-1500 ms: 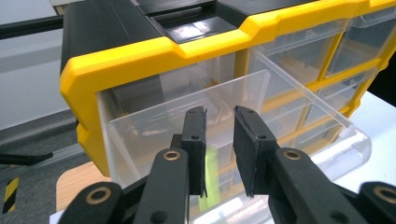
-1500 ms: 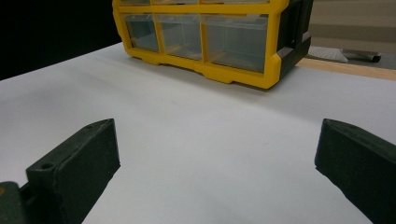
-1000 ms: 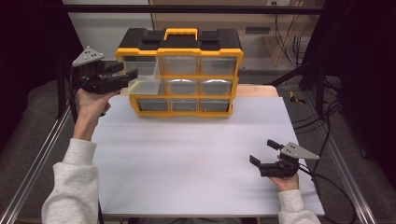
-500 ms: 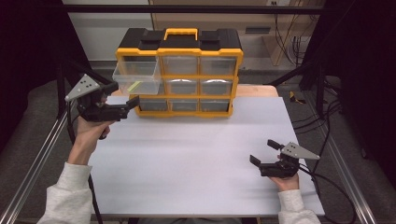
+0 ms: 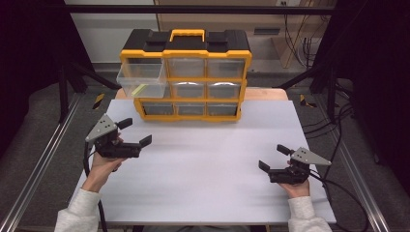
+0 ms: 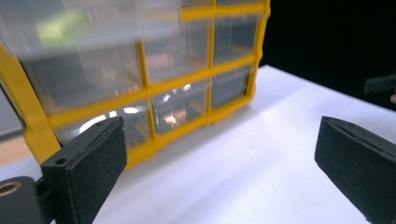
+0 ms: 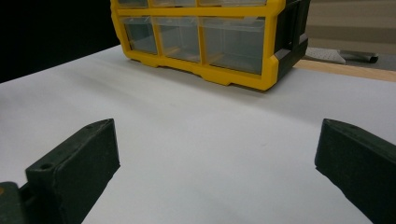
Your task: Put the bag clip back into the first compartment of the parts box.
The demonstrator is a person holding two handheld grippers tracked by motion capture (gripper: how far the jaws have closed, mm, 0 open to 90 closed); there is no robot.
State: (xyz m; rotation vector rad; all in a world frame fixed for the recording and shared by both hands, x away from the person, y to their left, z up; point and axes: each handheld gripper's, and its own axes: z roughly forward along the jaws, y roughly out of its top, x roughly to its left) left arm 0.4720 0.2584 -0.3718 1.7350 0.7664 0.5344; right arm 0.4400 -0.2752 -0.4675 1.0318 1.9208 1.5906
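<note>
The pulled-out top-left drawer (image 5: 141,79) of the yellow organizer (image 5: 186,75) stood at the counter's (image 5: 208,159) far edge, well beyond the left gripper (image 5: 137,133), whose empty jaws had just been opening wide, while the right gripper (image 5: 270,158) rested wide and empty.

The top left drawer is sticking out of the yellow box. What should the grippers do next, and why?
Probably the left gripper should reach into the open drawer for the small yellow-green thing inside. Its jaws have just been opening, nothing is between them, and it sits nearer that drawer than the right gripper.
</note>
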